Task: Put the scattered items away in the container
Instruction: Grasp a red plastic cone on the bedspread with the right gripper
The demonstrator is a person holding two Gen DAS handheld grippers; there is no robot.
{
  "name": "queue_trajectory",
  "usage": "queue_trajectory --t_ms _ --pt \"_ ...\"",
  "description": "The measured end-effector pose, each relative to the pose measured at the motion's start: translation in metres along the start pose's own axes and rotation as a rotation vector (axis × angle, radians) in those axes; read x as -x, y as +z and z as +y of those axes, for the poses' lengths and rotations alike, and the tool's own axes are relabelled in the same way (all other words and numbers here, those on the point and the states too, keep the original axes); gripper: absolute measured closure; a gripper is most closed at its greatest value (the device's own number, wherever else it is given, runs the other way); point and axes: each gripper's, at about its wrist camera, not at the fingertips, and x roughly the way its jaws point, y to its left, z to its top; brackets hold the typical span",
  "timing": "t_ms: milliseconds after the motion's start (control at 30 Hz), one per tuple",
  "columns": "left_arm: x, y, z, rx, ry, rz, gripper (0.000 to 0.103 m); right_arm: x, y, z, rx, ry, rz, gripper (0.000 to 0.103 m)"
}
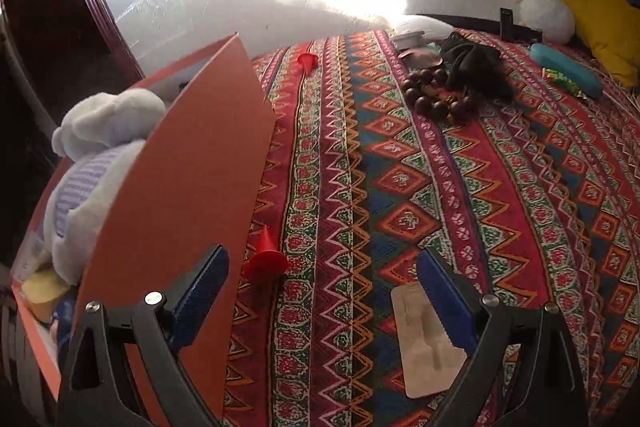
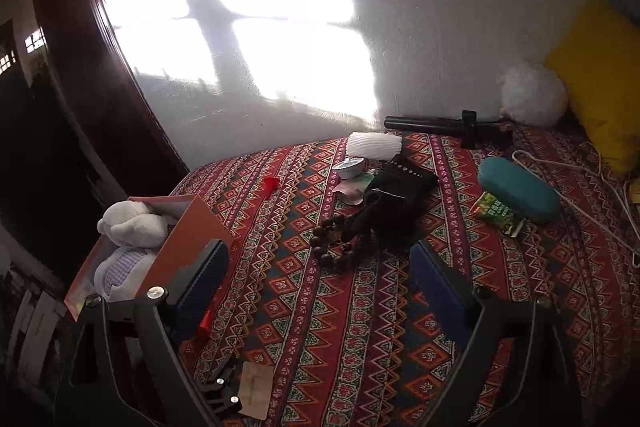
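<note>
The left gripper [image 1: 322, 291] is wide open with nothing in it. The flat tan card [image 1: 430, 351] lies on the patterned cloth [image 1: 440, 167] under its right finger, long side pointing away. The right gripper [image 2: 320, 283], also open and empty, is farther off. The orange cardboard box [image 1: 180, 187] sits to the left

You see a bed with patterned cover [image 2: 360, 327]; on it lie an orange box [image 2: 188, 239], wooden beads [image 2: 336, 243], a black glove [image 2: 392, 195], a teal case [image 2: 520, 191] and two red cones [image 1: 266, 259]

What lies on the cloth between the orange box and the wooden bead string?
In the right wrist view, only bare patterned cloth lies between the orange box and the bead string; one red cone sits farther back.
</note>
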Motion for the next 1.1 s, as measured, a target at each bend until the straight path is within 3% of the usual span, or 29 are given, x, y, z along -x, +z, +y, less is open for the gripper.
queue_trajectory --t_ms 33,133,200,367,467,633,700,767,833,900,1033,1100 --pt "-0.008 0.000 0.002 0.017 0.012 0.011 0.008 0.000 -0.001 -0.006 -0.009 -0.002 0.002 0.011" --pt "-0.028 -0.001 0.006 0.049 0.021 0.052 0.026 -0.002 -0.006 -0.020 -0.035 0.000 0.020 0.011" --pt "-0.042 -0.004 0.008 0.086 0.004 0.108 0.026 -0.005 -0.010 -0.024 -0.050 0.007 0.038 0.011" --pt "-0.046 -0.009 0.001 0.097 0.045 0.103 0.025 -0.006 -0.021 -0.017 -0.011 0.026 0.081 0.011" --pt "-0.041 -0.009 0.004 0.133 -0.018 0.121 0.025 0.002 -0.024 -0.006 0.045 0.023 0.088 0.011" --pt "-0.014 -0.014 -0.022 0.027 -0.153 0.068 0.025 0.017 -0.021 0.005 0.080 0.019 0.073 0.011" --pt "0.000 -0.018 -0.034 -0.023 -0.170 0.030 0.024 0.020 -0.018 0.008 0.086 0.017 0.064 0.010" --pt "0.007 -0.019 -0.040 -0.057 -0.107 0.007 0.023 0.019 -0.013 0.011 0.097 0.011 0.063 0.010" --pt "0.004 -0.017 -0.034 -0.030 -0.061 0.011 0.023 0.016 -0.009 0.015 0.108 0.004 0.064 0.011" --pt "-0.006 -0.016 -0.022 0.018 -0.061 0.054 0.023 0.010 -0.006 0.019 0.119 0.005 0.064 0.010" --pt "-0.034 -0.015 -0.011 0.083 -0.157 0.128 0.023 -0.015 0.002 0.033 0.148 0.012 0.088 0.011" --pt "-0.037 -0.016 -0.013 0.074 -0.174 0.117 0.023 -0.037 0.008 0.044 0.164 0.032 0.114 0.011"
